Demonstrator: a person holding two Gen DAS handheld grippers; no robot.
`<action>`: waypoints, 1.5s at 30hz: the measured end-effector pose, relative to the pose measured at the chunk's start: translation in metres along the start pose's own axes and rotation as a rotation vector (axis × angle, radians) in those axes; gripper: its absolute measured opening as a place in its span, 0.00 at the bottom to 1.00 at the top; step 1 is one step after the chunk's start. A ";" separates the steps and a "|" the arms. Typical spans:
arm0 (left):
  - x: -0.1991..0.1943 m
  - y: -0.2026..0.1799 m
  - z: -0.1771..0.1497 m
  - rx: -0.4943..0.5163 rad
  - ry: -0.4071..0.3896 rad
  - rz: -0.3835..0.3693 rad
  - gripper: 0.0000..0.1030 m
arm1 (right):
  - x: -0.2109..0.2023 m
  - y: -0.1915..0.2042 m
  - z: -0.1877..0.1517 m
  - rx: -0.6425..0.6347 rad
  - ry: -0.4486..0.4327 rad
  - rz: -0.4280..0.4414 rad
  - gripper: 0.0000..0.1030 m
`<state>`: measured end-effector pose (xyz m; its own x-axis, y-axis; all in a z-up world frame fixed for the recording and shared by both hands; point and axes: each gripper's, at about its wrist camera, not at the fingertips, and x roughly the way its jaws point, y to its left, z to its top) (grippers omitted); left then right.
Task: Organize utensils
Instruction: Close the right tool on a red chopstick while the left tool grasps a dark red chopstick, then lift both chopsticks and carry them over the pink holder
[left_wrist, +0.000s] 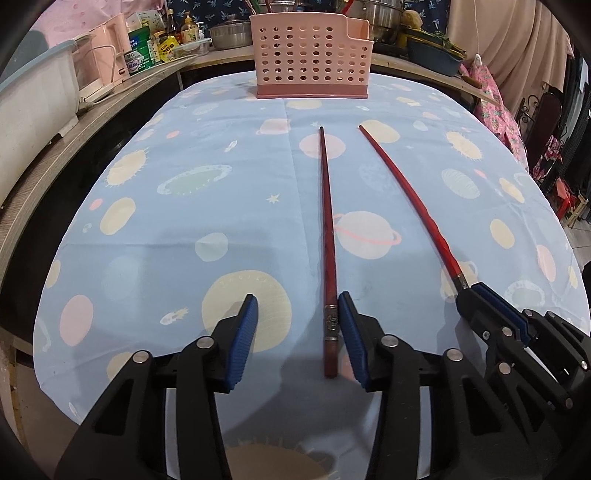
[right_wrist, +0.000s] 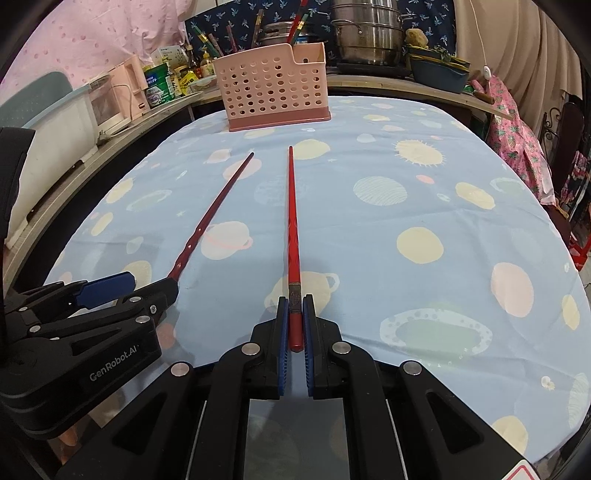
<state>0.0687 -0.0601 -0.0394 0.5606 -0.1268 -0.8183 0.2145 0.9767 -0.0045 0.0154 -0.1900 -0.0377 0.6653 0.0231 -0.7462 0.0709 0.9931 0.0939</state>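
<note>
Two red chopsticks lie on the blue planet-print tablecloth, pointing at a pink perforated utensil basket (left_wrist: 312, 62) at the far edge. My left gripper (left_wrist: 297, 306) is open; the dark red chopstick (left_wrist: 327, 229) lies between its fingers, against the right pad. My right gripper (right_wrist: 294, 306) is shut on the handle end of the bright red chopstick (right_wrist: 293, 236), which also shows in the left wrist view (left_wrist: 406, 188). The basket (right_wrist: 273, 85) and dark chopstick (right_wrist: 214, 210) also show in the right wrist view.
A wooden counter (left_wrist: 74, 122) runs around the table's left and back, carrying bottles, boxes and a pink appliance (left_wrist: 107, 62). Steel pots (right_wrist: 365, 33) and a blue basin (right_wrist: 439, 74) stand behind the basket. Patterned cloth hangs at the right edge (right_wrist: 517, 122).
</note>
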 end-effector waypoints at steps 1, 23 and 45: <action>0.000 0.000 0.000 0.000 -0.001 -0.001 0.34 | 0.000 0.000 0.000 0.000 0.000 0.000 0.07; -0.008 0.010 0.006 -0.029 0.005 -0.048 0.07 | -0.009 -0.005 0.003 0.020 -0.009 0.009 0.07; -0.073 0.052 0.097 -0.129 -0.189 -0.090 0.07 | -0.082 -0.026 0.107 0.086 -0.253 0.083 0.07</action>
<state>0.1163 -0.0166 0.0761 0.6860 -0.2328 -0.6893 0.1734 0.9724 -0.1558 0.0389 -0.2305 0.0916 0.8349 0.0642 -0.5466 0.0638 0.9752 0.2119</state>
